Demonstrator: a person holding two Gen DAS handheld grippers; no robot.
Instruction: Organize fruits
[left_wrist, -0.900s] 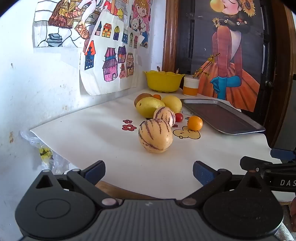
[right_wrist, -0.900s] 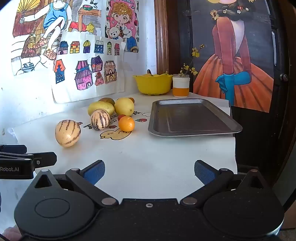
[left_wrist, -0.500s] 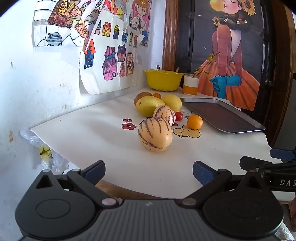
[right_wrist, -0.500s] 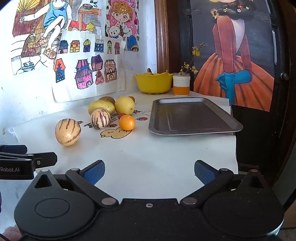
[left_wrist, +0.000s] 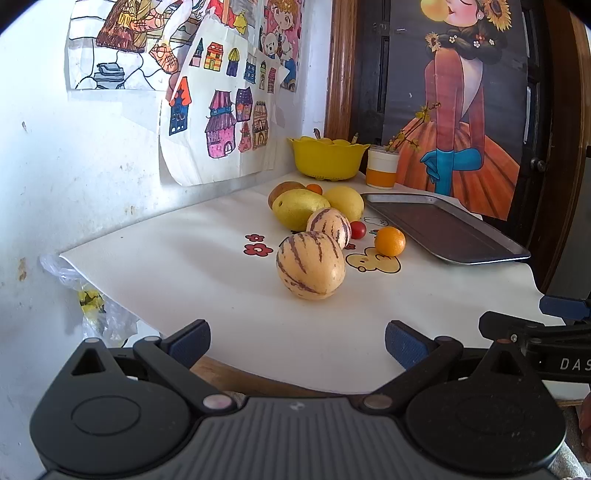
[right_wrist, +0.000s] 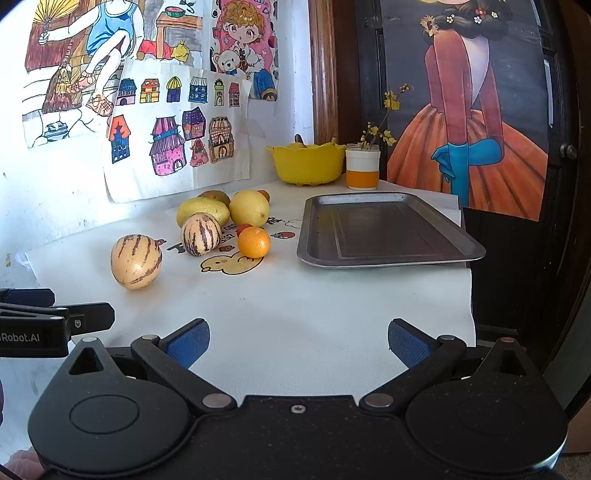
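Both grippers hang over the near edge of the white bench (right_wrist: 295, 295), pointing slightly down toward the fruit. The left gripper (left_wrist: 297, 341) has its fingers spread as wide as they go, with nothing between the blue pads; the right gripper (right_wrist: 298, 341) is the same, wide apart and empty.

The fruit sits in a loose cluster on the left half of the bench. Nearest is a large striped melon (left_wrist: 311, 265), standing alone. Behind it is a smaller striped melon (left_wrist: 328, 226), with a small red tomato (left_wrist: 358, 229) just beside it and an orange (left_wrist: 389, 241) a little further right. Farther back lie a yellow-green mango (left_wrist: 299, 208) and a lemon (left_wrist: 345, 202), close together, with a brownish fruit (left_wrist: 284, 189), perhaps a kiwi, and a small orange-coloured one half hidden behind them.

To the right of the cluster is a bare dark metal tray (right_wrist: 384, 230). A yellow bowl (right_wrist: 306, 164) and a white and orange cup (right_wrist: 362, 168) stand at the back corner.
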